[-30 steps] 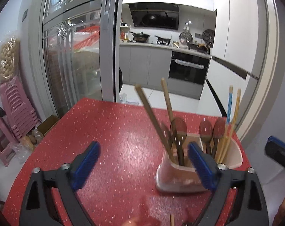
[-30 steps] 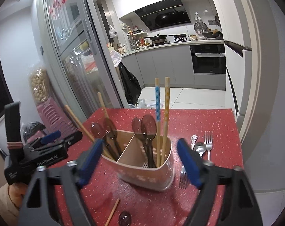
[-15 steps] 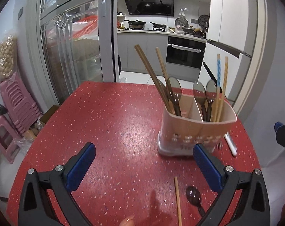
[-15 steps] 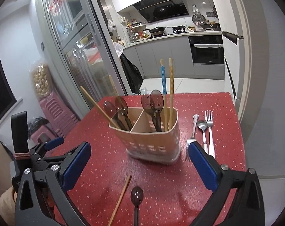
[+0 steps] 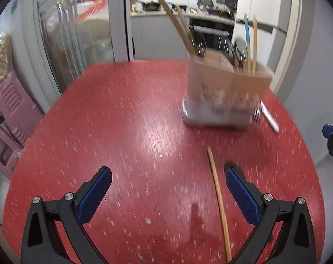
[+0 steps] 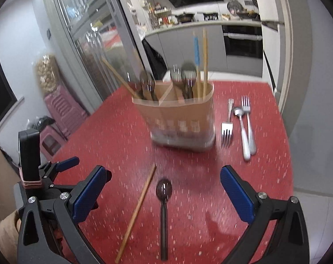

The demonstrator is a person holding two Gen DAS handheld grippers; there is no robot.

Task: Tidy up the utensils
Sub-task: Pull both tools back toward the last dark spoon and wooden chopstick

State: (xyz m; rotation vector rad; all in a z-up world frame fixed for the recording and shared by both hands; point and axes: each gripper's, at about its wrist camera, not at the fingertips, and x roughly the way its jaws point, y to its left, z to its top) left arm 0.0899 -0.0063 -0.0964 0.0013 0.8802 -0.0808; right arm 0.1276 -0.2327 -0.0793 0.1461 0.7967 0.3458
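Loose chopstick (image 6: 136, 212) lies flat—tip toward the holder (image 6: 184, 118)—both grippers' fingers spread, empty.

a red speckled table (image 5: 122, 132) fills the foreground. glass sliding doors (image 6: 89, 44) stand at 10 o'clock, stacked pink stools (image 5: 14, 110) at 9, and a grey kitchen counter (image 6: 188, 25) with a black oven (image 6: 243, 41) at 1.
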